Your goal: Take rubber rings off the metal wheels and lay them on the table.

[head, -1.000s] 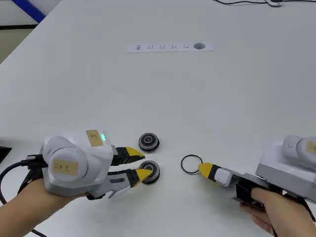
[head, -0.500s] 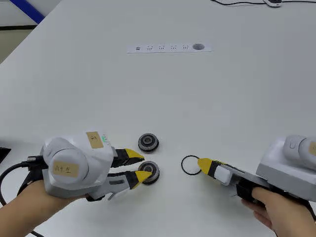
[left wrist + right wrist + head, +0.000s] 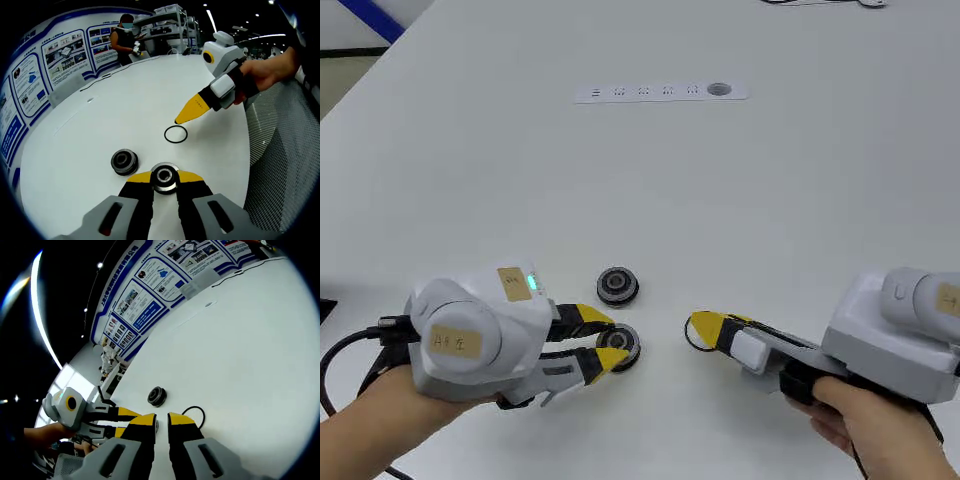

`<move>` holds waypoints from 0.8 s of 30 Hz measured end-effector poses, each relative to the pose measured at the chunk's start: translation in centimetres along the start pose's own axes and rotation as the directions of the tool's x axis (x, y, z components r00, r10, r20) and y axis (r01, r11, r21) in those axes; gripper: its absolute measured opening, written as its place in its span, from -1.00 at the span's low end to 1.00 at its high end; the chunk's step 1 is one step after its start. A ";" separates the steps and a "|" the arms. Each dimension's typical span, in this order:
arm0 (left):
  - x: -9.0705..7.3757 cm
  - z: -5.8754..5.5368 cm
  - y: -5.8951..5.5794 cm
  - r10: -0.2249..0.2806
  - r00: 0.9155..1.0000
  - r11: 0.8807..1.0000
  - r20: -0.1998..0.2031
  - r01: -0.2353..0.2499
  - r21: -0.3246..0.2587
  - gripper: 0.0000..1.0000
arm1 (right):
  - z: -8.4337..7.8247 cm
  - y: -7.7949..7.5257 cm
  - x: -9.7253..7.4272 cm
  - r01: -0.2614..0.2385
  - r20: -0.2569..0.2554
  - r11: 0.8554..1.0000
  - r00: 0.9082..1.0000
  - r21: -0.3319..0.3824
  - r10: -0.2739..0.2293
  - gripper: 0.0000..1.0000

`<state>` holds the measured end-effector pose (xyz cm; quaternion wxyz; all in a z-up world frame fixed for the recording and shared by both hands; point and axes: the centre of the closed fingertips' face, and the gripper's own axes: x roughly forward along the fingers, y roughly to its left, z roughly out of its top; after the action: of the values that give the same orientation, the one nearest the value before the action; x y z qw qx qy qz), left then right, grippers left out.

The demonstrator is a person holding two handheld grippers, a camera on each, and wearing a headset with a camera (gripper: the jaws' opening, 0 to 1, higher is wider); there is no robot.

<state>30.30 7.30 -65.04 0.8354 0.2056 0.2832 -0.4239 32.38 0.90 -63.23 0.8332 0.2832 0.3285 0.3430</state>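
While the left gripper (image 3: 604,339) pinches one wheel (image 3: 622,344) between its yellow tips, the right gripper (image 3: 703,325) is pressed together, tips at the edge of a loose ring (image 3: 165,134) lying on the table (image 3: 720,200). Second wheel (image 3: 617,285) sits just beyond.

A thin black rubber ring (image 3: 165,134) is laid flat, apart from both wheels. Two small dark-rimmed metal wheels are seen lying flat: the nearer wheel (image 3: 165,176) is clasped between the yellow tips of the left gripper (image 3: 603,337), and the farther wheel (image 3: 124,161) lies free just beside it.
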 end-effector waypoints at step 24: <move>0.0 -0.1 -0.1 -0.015 1.000 0.999 0.010 0.016 -0.034 -0.71 | -2.6 3.2 1.8 -0.119 -0.099 0.993 0.988 -0.004 0.118 -0.60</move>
<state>30.23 7.33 -65.12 0.8367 0.1871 0.2881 -0.4264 30.18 4.82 -63.26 0.7955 0.2810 0.3502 0.4068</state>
